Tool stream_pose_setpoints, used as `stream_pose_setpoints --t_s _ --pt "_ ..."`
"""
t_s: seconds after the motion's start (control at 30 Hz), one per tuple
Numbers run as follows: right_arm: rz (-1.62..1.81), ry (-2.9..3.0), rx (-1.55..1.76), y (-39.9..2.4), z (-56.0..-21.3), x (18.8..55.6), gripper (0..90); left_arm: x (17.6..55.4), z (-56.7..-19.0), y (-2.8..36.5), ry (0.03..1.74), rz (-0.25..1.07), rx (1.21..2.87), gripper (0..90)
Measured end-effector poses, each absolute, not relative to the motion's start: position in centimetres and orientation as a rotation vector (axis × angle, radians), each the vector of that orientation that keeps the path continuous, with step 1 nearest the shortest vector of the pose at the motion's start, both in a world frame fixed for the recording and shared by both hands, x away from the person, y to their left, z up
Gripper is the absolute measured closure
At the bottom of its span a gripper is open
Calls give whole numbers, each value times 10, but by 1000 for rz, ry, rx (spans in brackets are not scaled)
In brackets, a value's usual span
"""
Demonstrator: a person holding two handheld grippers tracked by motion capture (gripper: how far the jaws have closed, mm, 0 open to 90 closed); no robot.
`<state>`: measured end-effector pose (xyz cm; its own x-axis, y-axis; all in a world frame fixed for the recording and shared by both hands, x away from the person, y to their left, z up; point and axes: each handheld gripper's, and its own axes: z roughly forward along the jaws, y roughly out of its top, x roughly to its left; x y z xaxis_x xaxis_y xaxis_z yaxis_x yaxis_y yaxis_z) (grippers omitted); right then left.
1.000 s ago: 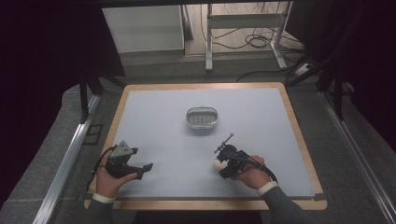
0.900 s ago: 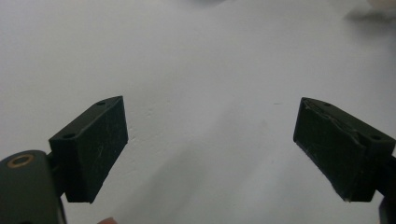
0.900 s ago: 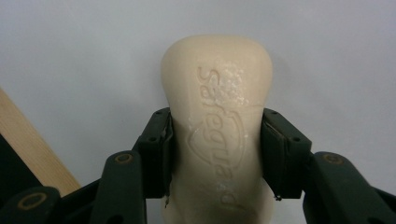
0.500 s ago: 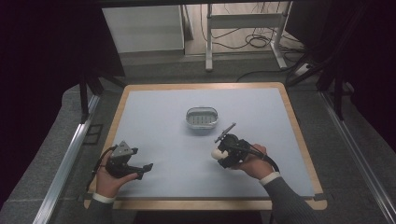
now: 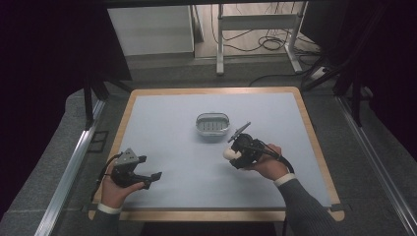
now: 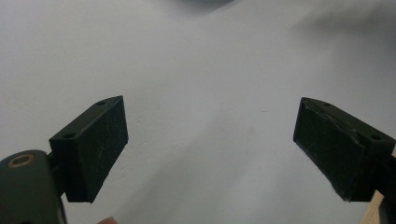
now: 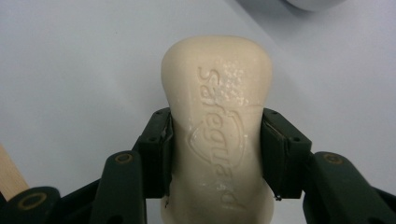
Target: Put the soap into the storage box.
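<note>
A cream-coloured bar of soap (image 7: 217, 135) sits clamped between the black jaws of the right gripper (image 7: 215, 156), one pad pressed flat against each of its long sides at the narrow waist of the bar. The soap is smooth and waxy, rounded at the far end and pinched in slightly where it is held, with the word "Safeguard" and a shield outline pressed into its upper face; a patch of fine pimpled texture lies beside the first letters. In the high view the same bar shows as a pale lump (image 5: 230, 153) at the tip of the right gripper (image 5: 236, 153), held just above the pale blue-grey surface of the worktop (image 5: 162, 123), right of the middle and toward the near edge, with the right hand (image 5: 265, 164) wrapped around the tool's body. Just beyond it, near the centre of the worktop, stands a small oval dish (image 5: 213, 124) of grey, metallic-looking material with a ribbed or slotted floor; soap and dish lie close but apart. The worktop is a matte, even sheet framed by a light wooden rim. Near the front left corner the left hand (image 5: 118, 189) holds the left gripper (image 5: 150, 179), topped by a grey three-cornered plate. Its jaws stand wide apart with nothing between them, and in the left gripper view (image 6: 212, 149) the blocky black pads look scuffed and scratched.
</note>
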<state>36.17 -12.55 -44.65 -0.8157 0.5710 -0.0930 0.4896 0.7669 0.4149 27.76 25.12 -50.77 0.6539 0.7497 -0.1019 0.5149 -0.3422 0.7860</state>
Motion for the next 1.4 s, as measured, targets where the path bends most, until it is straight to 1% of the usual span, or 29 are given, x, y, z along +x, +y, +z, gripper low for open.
stream_pose_setpoints --t_s 0.43,1.4 --pt "564 2740 789 -122 -436 379 492 278 -509 250 981 350 2029 107" --pt "576 2714 735 -121 -429 408 492 279 -511 248 979 347 2041 107"
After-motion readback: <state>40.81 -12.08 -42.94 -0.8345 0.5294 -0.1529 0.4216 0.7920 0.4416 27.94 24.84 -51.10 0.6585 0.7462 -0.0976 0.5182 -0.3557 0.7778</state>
